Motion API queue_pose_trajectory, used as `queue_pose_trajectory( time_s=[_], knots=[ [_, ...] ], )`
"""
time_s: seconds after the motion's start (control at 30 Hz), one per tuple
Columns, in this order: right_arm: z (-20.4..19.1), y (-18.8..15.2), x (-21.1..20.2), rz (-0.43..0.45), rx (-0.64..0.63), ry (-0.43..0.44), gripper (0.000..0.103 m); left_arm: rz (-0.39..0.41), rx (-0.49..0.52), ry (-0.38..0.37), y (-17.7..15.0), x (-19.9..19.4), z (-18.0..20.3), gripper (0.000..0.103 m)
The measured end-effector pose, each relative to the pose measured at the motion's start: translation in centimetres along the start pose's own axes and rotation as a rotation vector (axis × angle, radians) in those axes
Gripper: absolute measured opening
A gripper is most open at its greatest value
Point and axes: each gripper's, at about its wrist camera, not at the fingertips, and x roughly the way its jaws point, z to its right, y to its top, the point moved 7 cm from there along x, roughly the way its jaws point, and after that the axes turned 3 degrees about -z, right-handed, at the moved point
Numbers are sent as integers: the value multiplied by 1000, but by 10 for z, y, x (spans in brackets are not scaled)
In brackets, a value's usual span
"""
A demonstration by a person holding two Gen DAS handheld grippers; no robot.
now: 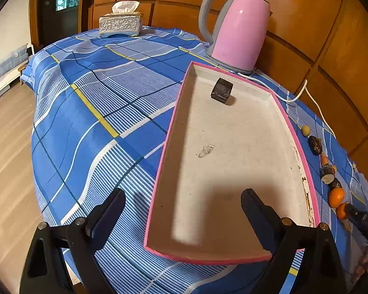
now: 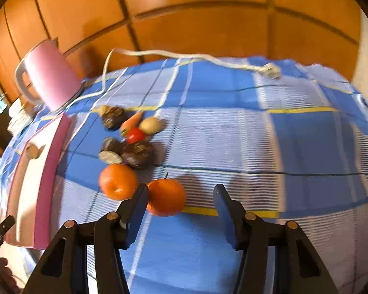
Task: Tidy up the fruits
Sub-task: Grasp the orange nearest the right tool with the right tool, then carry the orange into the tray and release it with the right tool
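Observation:
A pink-rimmed tray (image 1: pixel 169 132) lies on the blue checked cloth with one dark block-shaped piece (image 1: pixel 222 90) at its far end. My left gripper (image 1: pixel 184 196) hangs open over the tray's near end with nothing between its fingers. In the right wrist view a cluster of fruit lies right of the tray (image 2: pixel 44 171): two oranges (image 2: pixel 117 181), dark brown pieces (image 2: pixel 137 155), a red tomato (image 2: pixel 135 134), a carrot (image 2: pixel 132 121) and a pale round fruit (image 2: pixel 149 125). My right gripper (image 2: pixel 181 210) is open around the nearer orange (image 2: pixel 165 197), which sits against the left finger; the right finger stands apart from it.
A pink kettle (image 1: pixel 238 31) stands behind the tray, and its white cord (image 2: pixel 184 57) and plug (image 2: pixel 269 71) trail along the far table edge. A silver tissue box (image 1: pixel 120 24) sits at the far left. The wooden floor (image 1: pixel 9 147) lies past the table's left edge.

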Motion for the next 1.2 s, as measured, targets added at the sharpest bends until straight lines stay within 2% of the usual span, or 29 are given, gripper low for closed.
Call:
queue_pose_trajectory(
  time_s=[0.1,0.13,0.17,0.27,0.43,0.53,0.6,0.8,0.93,1.03,1.1,1.2],
  knots=[
    [-17,-4,11,-45,-47,34,52,-5,-5,-1,-1,1,-2,96],
    [-23,-9,11,-51,-66,35,48,-8,-5,0,-1,2,-2,96],
    [-28,-10,13,-57,-87,44,39,-11,-6,-1,-1,3,-2,96],
    [-36,-12,7,-46,-136,-4,38,-6,-8,-3,-1,3,-3,96],
    [-45,-1,-14,-8,-168,18,38,-18,-14,-7,-2,8,-3,96],
    [-68,8,-25,3,-208,93,38,-19,-14,-8,-2,9,-4,96],
    [-95,11,-23,-21,-263,171,38,-19,-19,-8,-1,9,-6,96],
    [-177,11,-6,-87,-419,312,38,-19,-24,-8,0,10,-8,96],
    [-222,15,15,-108,-476,331,39,-22,-21,-9,0,10,-8,96],
    [-239,21,26,-115,-454,352,42,-19,-22,-5,0,10,-9,96],
    [-243,21,27,-113,-437,354,60,-23,-31,-6,0,11,-11,96],
    [-245,21,24,-94,-427,361,63,-31,-34,-6,-1,13,-12,96]
  ],
)
